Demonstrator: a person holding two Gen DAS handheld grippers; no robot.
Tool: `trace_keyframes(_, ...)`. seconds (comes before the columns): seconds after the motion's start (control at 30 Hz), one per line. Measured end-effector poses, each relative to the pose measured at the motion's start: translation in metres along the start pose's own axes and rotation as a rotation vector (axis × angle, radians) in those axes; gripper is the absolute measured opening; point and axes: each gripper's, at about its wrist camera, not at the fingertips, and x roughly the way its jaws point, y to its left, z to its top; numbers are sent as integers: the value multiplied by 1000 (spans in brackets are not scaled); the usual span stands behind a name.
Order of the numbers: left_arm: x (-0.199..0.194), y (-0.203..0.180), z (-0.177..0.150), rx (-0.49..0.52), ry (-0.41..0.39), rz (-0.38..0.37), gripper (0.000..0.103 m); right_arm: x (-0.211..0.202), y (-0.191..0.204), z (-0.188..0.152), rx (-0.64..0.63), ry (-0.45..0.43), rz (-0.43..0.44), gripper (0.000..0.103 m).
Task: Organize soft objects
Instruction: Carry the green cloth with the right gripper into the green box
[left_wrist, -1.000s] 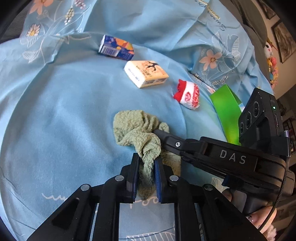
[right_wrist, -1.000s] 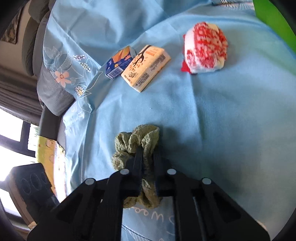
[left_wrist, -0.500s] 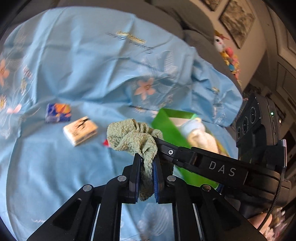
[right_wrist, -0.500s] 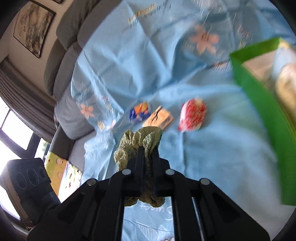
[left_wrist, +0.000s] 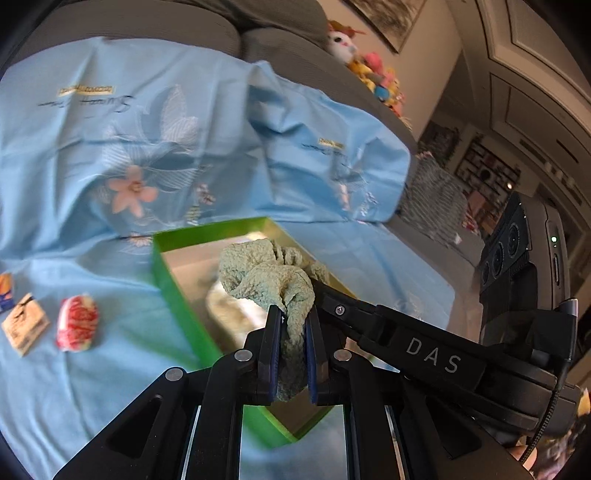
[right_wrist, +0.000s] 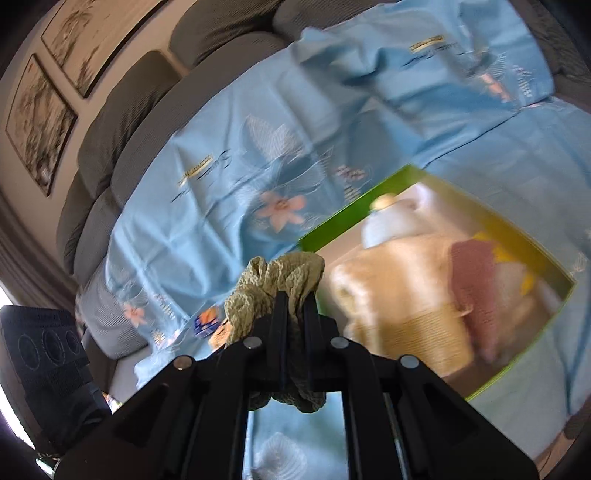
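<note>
Both grippers are shut on the same crumpled green cloth (left_wrist: 266, 273), held in the air. My left gripper (left_wrist: 293, 321) pinches one end; the right gripper's black body (left_wrist: 424, 354) crosses the left view from the right. In the right wrist view my right gripper (right_wrist: 293, 306) pinches the cloth (right_wrist: 273, 277) too. The cloth hangs over the near left part of a green box (left_wrist: 177, 291), (right_wrist: 354, 210) that holds folded beige, pink and white soft items (right_wrist: 406, 291). A red and white rolled item (left_wrist: 75, 325) lies on the blue sheet left of the box.
Two small packets, one tan (left_wrist: 26, 325) and one blue-orange (left_wrist: 5, 291), lie left of the rolled item; the blue-orange one also shows in the right view (right_wrist: 205, 321). A blue flowered sheet (left_wrist: 110, 147) covers a grey sofa (right_wrist: 122, 110). Plush toys (left_wrist: 369, 70) sit at the back.
Both grippers lifted the green cloth off the sheet and carried it rightward, from beside the packets to above the green box. Both stayed shut on it.
</note>
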Motion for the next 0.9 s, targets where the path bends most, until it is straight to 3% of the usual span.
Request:
trace_keyframes(0.13, 33, -20, 5, 9, 53, -58, 11, -14, -34, 13, 54, -26, -59, 7)
trace_keyframes(0.33, 72, -40, 4, 36, 113, -77, 11, -19, -70, 23, 102, -31, -141, 7)
trace_keyframes(0.5, 98, -39, -5, 28, 175, -74, 11, -6, -98, 26, 126, 35, -203, 8)
trace_keyframes(0.63, 114, -27, -11, -48, 242, -81, 11, 6, -110, 26, 143, 90, -229, 8)
trace_keyframes(0.9, 134, -16, -21, -101, 364, -8, 11, 29, -116, 23, 130, 174, -312, 9)
